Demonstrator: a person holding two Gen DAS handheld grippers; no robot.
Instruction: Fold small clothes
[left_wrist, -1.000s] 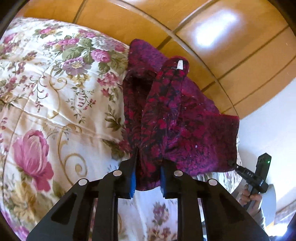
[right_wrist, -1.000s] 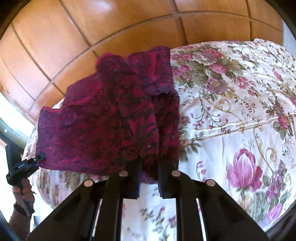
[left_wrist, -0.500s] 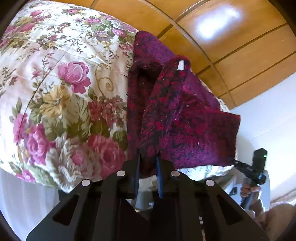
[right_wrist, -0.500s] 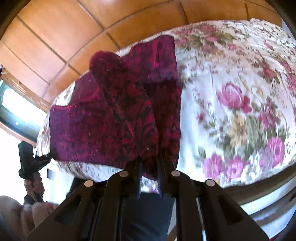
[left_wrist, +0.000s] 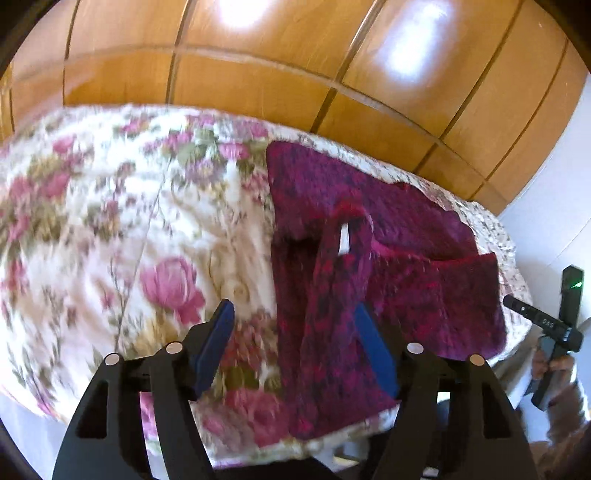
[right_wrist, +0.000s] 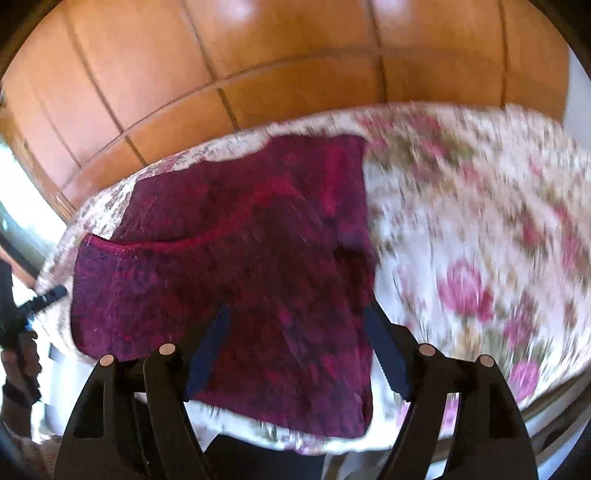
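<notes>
A dark red patterned garment (left_wrist: 369, 280) lies on the floral bedspread (left_wrist: 110, 240), near the bed's near edge. A narrow fold with a white label (left_wrist: 343, 240) runs down its middle. My left gripper (left_wrist: 295, 321) is open above the garment's near left part, holding nothing. In the right wrist view the same garment (right_wrist: 240, 266) lies flat. My right gripper (right_wrist: 295, 325) is open over its near edge, holding nothing. Both views are blurred by motion.
A wooden panelled wall (left_wrist: 295, 74) stands behind the bed. The bedspread (right_wrist: 480, 240) stretches away beside the garment. The other hand-held gripper shows at the edge of each view, in the left wrist view (left_wrist: 546, 325) and in the right wrist view (right_wrist: 33, 306).
Both grippers have opened and let go of the garment's near edge. They have drawn back, and the garment now lies on the bed.
</notes>
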